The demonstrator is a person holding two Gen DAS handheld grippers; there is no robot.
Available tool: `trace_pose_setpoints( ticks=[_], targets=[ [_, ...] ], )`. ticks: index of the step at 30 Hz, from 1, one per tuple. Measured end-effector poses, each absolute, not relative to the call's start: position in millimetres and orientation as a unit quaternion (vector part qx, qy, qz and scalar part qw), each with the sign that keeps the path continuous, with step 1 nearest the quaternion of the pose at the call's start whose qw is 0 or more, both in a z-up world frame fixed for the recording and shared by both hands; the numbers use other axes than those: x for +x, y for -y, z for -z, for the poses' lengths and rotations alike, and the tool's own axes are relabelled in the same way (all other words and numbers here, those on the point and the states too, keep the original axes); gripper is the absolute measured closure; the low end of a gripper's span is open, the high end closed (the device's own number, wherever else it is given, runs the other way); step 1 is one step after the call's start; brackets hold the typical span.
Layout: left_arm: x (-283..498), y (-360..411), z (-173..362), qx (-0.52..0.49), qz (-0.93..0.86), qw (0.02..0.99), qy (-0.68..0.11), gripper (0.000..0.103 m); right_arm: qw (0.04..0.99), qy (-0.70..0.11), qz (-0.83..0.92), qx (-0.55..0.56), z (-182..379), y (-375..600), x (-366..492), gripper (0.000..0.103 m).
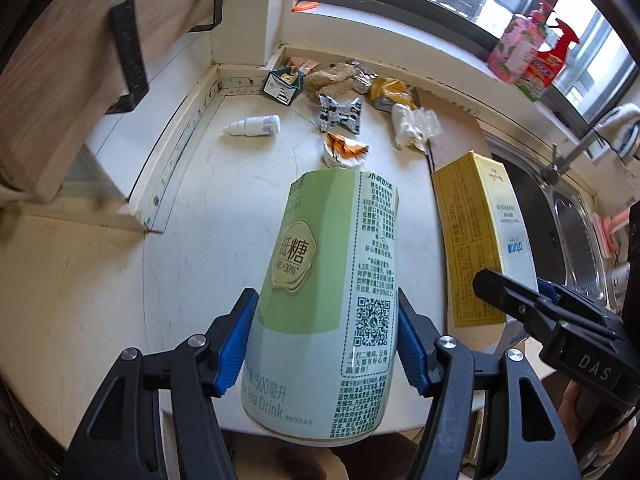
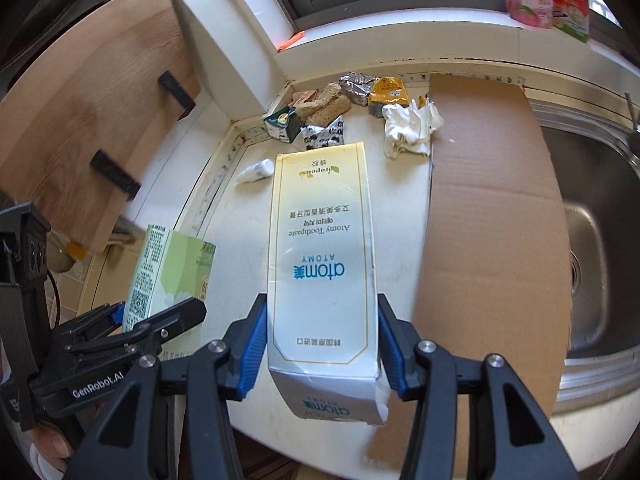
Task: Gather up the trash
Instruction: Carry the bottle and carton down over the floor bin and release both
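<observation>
My left gripper (image 1: 326, 344) is shut on a green tea drink bottle (image 1: 332, 280), its blue pads pressing both sides; the bottle hangs above the white counter (image 1: 200, 240). My right gripper (image 2: 322, 344) is shut on a white and yellow toothpaste box (image 2: 322, 248), also lifted off the counter. That box (image 1: 476, 236) shows at the right of the left wrist view, and the bottle (image 2: 172, 272) at the left of the right wrist view. Against the back wall lie several wrappers (image 1: 348, 80), a small white dropper bottle (image 1: 256, 125), a crumpled white glove (image 2: 410, 126) and an orange wrapper (image 1: 344, 151).
A brown cardboard sheet (image 2: 488, 208) covers the counter beside a steel sink (image 2: 592, 240) on the right. A wooden shelf board (image 2: 92, 92) with black brackets hangs at the left. Spray bottles (image 1: 532, 52) stand on the window sill. A hand (image 2: 52, 446) holds the left gripper.
</observation>
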State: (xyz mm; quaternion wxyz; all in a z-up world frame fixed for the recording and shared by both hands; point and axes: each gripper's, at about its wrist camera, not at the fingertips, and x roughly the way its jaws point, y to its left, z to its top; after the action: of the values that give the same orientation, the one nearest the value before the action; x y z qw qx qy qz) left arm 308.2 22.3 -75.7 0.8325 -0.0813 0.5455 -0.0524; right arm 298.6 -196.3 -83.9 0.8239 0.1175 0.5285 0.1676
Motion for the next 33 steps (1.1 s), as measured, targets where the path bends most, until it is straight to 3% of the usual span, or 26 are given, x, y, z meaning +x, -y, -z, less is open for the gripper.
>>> trace_pose_setpoints(
  ticks=[15,33],
  targets=[
    [174,-22,88,-0.071,0.109,0.826,-0.548,0.04,0.835,-0.518,-0.14,0.118,73,184,140,0.053],
    [78,-23,181,-0.086,0.121,0.774,-0.615,0.04,0.791,-0.595,-0.122,0.078,154,158,41,0.053]
  ],
)
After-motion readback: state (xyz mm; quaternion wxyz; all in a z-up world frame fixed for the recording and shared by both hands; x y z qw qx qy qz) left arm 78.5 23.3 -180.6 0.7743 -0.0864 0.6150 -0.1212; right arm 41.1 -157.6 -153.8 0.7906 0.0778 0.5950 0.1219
